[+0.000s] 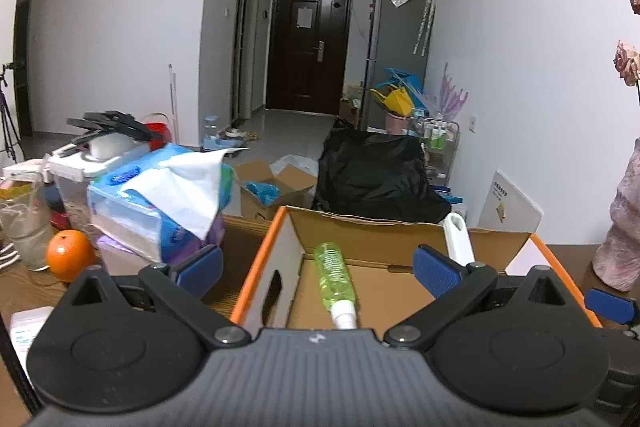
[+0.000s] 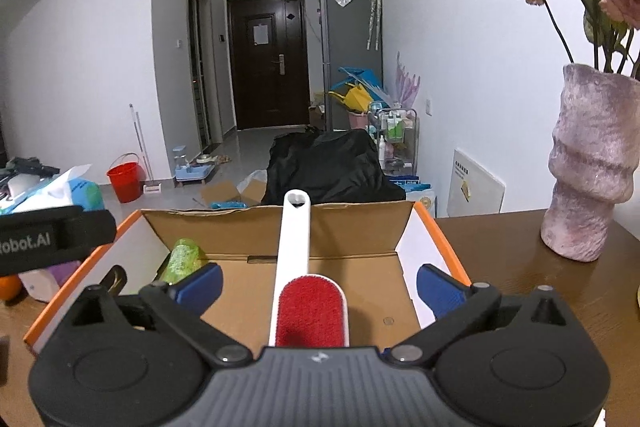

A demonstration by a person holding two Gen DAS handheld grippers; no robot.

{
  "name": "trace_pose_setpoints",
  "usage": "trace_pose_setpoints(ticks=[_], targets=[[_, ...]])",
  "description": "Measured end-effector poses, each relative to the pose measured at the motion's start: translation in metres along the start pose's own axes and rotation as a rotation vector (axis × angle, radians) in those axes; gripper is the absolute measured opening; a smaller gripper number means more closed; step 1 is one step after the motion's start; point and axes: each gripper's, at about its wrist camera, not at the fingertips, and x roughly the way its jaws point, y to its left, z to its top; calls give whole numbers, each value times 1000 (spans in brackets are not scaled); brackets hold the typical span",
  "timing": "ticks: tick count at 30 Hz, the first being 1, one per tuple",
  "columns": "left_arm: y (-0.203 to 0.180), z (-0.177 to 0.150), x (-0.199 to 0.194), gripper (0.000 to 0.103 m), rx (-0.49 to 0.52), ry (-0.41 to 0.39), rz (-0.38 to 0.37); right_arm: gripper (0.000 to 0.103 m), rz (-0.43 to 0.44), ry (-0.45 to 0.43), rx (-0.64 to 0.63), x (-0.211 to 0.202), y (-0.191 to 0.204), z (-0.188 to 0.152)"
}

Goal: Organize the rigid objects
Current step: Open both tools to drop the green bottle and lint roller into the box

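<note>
An orange-edged cardboard box [image 1: 260, 259] [image 2: 408, 231] stands open on the wooden table. A green spray bottle [image 1: 335, 279] [image 2: 182, 261] lies inside it with its white nozzle toward me, leaning on the back left. A white lint brush with a red pad [image 2: 310, 311] lies in the box, its white handle [image 1: 458, 239] resting against the back wall. My left gripper [image 1: 318, 269] hangs open over the bottle without touching it. My right gripper [image 2: 318, 285] is open too, its blue pads well apart on either side of the brush.
Left of the box lie a blue tissue pack [image 1: 160, 199], an orange [image 1: 69, 259], a glass jar [image 1: 24, 227] and plastic containers. A pink vase [image 2: 588, 167] with dried flowers stands on the table to the right. Beyond the table are a black bag [image 1: 376, 175] and floor clutter.
</note>
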Motion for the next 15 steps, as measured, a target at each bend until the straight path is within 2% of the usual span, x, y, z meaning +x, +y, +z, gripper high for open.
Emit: trace_pose_setpoints(ticks=[8,15], targets=[[22,-3,-16,103,-30,-4,23,103,11,28,-16,-3,6,-7],[33,-17,-36,103,-16,26,50,103,13,10,-46,-26,11,-17]])
